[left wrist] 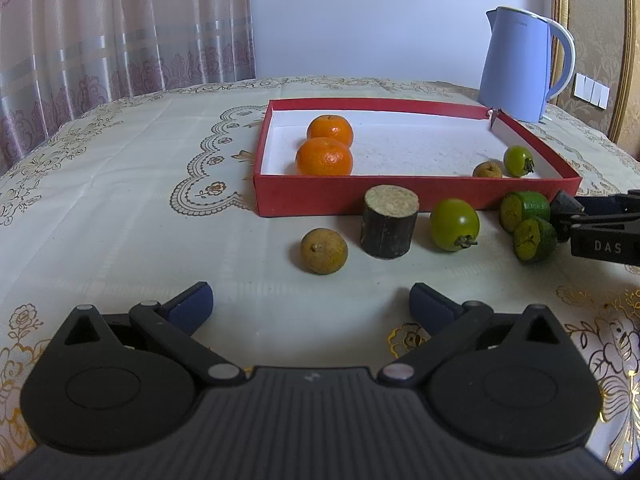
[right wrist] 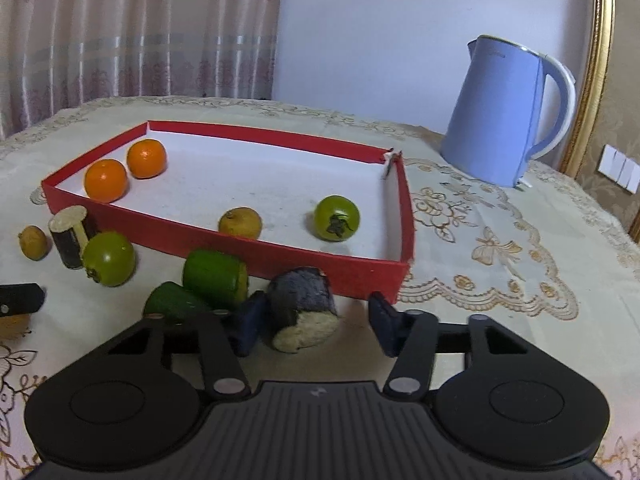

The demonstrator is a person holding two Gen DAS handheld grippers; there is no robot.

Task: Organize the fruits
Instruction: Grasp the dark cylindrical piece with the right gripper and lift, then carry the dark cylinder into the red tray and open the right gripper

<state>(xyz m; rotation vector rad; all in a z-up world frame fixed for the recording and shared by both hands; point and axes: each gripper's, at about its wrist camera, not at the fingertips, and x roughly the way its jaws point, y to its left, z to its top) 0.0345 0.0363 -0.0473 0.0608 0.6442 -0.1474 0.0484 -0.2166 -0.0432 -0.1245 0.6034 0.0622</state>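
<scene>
A red tray (left wrist: 400, 195) (right wrist: 256, 255) holds two oranges (left wrist: 325, 157) (right wrist: 106, 180), a small brown fruit (left wrist: 487, 170) (right wrist: 240, 222) and a green fruit (left wrist: 518, 161) (right wrist: 336, 217). On the cloth in front lie a brown fruit (left wrist: 324, 250) (right wrist: 34, 242), a dark cane stub (left wrist: 389, 220) (right wrist: 71, 236), a green fruit (left wrist: 454, 224) (right wrist: 109, 258) and two green cut pieces (left wrist: 524, 218) (right wrist: 214, 278). My left gripper (left wrist: 310, 308) is open and empty, short of the brown fruit. My right gripper (right wrist: 318, 322) is open around a second dark cane piece (right wrist: 304, 306); its left pad touches it.
A blue kettle (left wrist: 520, 68) (right wrist: 506, 112) stands behind the tray's far right corner. The table wears a cream embroidered cloth (left wrist: 120, 184). Curtains hang behind on the left. The right gripper shows at the right edge of the left wrist view (left wrist: 600, 232).
</scene>
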